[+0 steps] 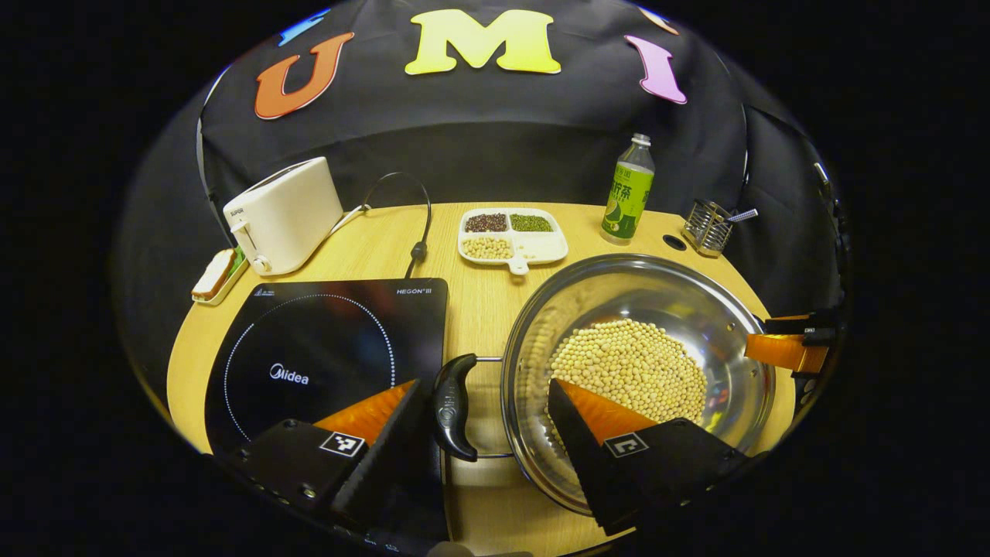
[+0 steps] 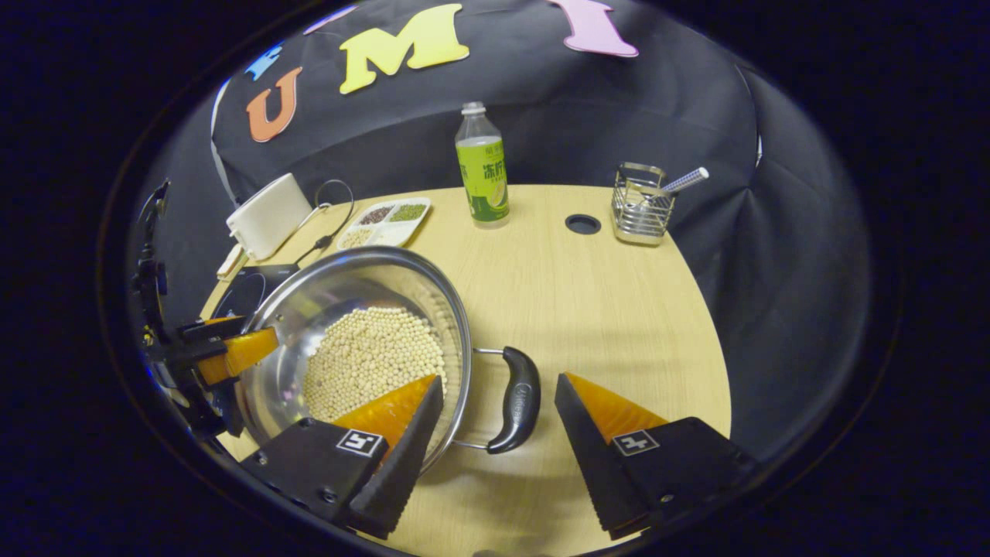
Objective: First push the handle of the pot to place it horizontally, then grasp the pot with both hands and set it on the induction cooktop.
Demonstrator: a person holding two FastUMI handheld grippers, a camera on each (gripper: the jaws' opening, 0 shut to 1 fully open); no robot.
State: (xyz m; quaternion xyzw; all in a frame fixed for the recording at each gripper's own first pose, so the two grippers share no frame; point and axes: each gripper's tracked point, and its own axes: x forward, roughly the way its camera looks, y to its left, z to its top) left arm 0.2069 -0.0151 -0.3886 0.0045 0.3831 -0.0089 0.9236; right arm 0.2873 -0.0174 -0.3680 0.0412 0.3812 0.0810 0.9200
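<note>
A steel pot (image 1: 557, 309) full of soybeans (image 1: 630, 363) stands on the wooden table, just right of the black induction cooktop (image 1: 309, 356). Its two black handles point left and right. My left gripper (image 1: 483, 387) is open and straddles the left handle (image 1: 452, 406), one finger over the cooktop and one over the pot's inside. In the right gripper view my right gripper (image 2: 499, 379) is open around the right handle (image 2: 518, 398), with one finger over the pot (image 2: 332, 286). Neither pair of fingers presses on its handle. Each gripper also shows across the pot: the right gripper (image 1: 789, 344), the left gripper (image 2: 224, 348).
Behind the cooktop stand a white toaster (image 1: 282, 213) with its cord and a small dish of bread (image 1: 220, 275). A divided plate of beans (image 1: 510, 232), a green bottle (image 1: 628, 193) and a wire holder (image 1: 708, 227) line the back. Bare table (image 2: 603, 309) lies right of the pot.
</note>
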